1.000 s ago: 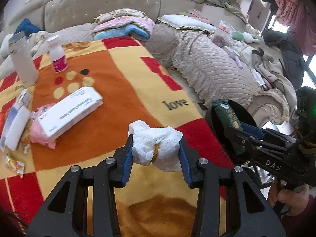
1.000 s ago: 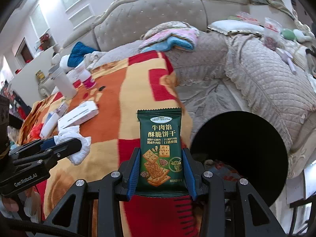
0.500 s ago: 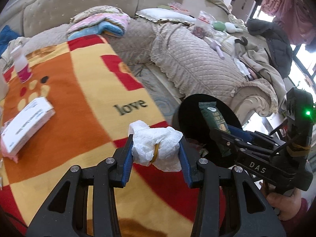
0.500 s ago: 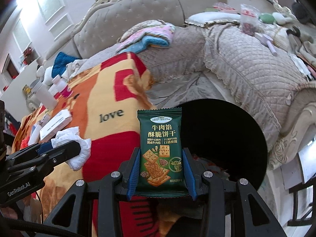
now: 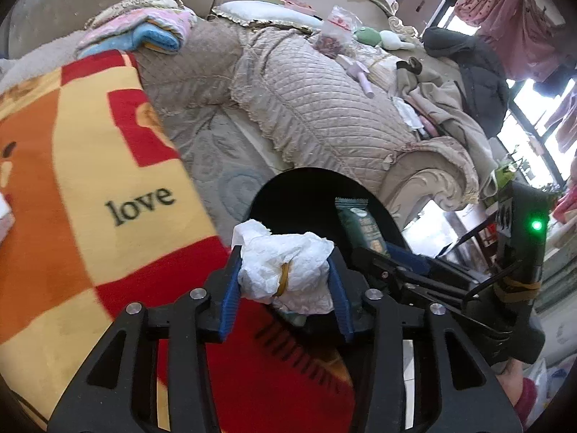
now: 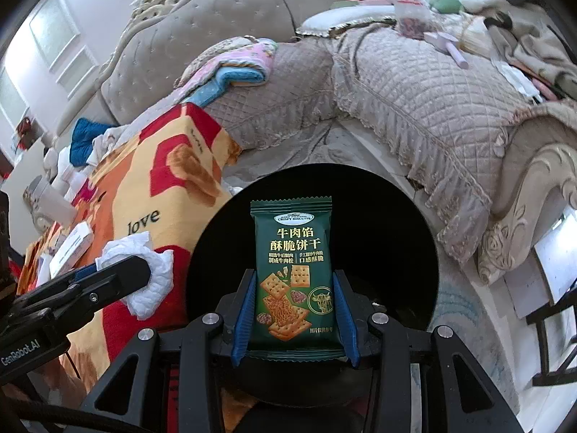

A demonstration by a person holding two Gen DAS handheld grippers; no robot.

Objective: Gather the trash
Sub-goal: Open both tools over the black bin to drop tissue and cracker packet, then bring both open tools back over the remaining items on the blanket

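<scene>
My left gripper (image 5: pixel 285 274) is shut on a crumpled white tissue (image 5: pixel 288 267) with a rubber band around it, held at the near left rim of the black trash bin (image 5: pixel 288 195). My right gripper (image 6: pixel 294 310) is shut on a green biscuit wrapper (image 6: pixel 292 270), held upright over the open mouth of the bin (image 6: pixel 396 234). The tissue (image 6: pixel 151 274) and the left gripper (image 6: pixel 144 274) show at the left of the right wrist view. The wrapper (image 5: pixel 360 227) and the right gripper (image 5: pixel 389 256) show at the right of the left wrist view.
An orange, yellow and red "love" blanket (image 5: pixel 90 166) covers the surface left of the bin. White boxes (image 6: pixel 72 249) and bottles (image 6: pixel 50 202) lie farther back on it. A quilted beige sofa (image 5: pixel 324 101) with folded blankets (image 5: pixel 144 29) and clutter stands behind the bin.
Both grippers have moved right, away from the blanket's clutter toward the bin. The wrapper is now over the bin mouth and the tissue is at its rim. Both stay shut on their items.
</scene>
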